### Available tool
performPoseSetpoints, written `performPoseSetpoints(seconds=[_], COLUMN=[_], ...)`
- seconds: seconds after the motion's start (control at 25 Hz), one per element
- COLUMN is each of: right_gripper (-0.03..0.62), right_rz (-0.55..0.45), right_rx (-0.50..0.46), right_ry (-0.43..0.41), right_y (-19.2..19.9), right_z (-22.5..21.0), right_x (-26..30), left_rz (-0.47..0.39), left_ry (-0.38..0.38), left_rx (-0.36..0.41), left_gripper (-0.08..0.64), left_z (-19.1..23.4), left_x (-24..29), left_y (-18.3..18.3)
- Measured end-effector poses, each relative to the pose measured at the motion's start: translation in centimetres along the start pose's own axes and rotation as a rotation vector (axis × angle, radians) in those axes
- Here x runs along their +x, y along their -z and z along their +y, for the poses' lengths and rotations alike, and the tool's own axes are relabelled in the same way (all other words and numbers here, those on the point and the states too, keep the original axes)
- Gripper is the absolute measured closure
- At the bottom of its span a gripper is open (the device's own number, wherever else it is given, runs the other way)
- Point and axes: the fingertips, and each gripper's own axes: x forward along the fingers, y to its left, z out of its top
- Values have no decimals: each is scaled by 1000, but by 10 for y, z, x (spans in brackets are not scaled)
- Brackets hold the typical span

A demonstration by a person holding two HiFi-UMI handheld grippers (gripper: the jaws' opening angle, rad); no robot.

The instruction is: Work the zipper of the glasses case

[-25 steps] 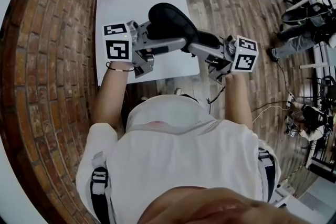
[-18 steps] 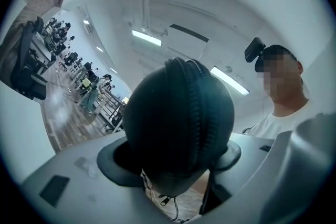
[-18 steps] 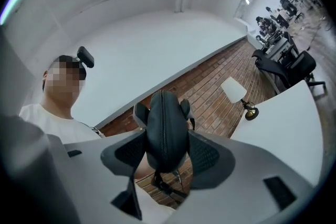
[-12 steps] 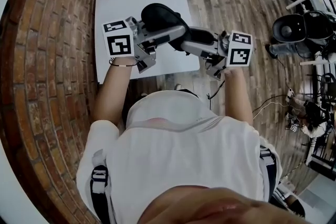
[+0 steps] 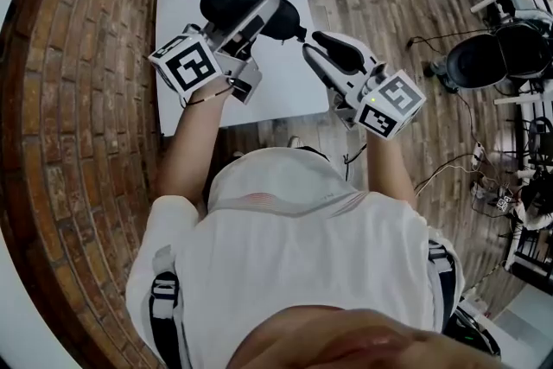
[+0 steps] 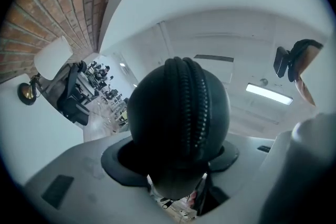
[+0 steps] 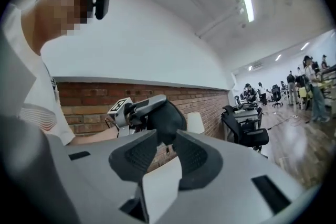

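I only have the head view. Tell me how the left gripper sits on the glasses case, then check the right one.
Observer: In the left gripper view, the left gripper has just been closing its jaws, and they clamp the glasses case from both sides.
Operator: Give me the zipper.
Observer: The zipper faces that camera, its teeth meshed along the stretch that shows.
Operator: Now the right gripper.
Observer: In its own view, the right gripper has just been closing its jaws, but a gap shows between them. The zipper pull hangs just past that gap, ungripped as far as I can tell.
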Motion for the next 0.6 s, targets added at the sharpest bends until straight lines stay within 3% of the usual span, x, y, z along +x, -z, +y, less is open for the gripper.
performPoseSetpoints(seconds=[0.24,0.6], right_gripper=[463,515], right_rz=[86,111], right_rx=[-69,-127], right_ry=[81,160], right_y=[26,28], right_z=[9,9], right_x=[16,29], left_rz=[-62,-88], left_ry=[-29,-38], left_rx=[12,1], left_gripper=[290,290], left_z=[-9,-23], left_x=[0,0], left_y=[-9,-6])
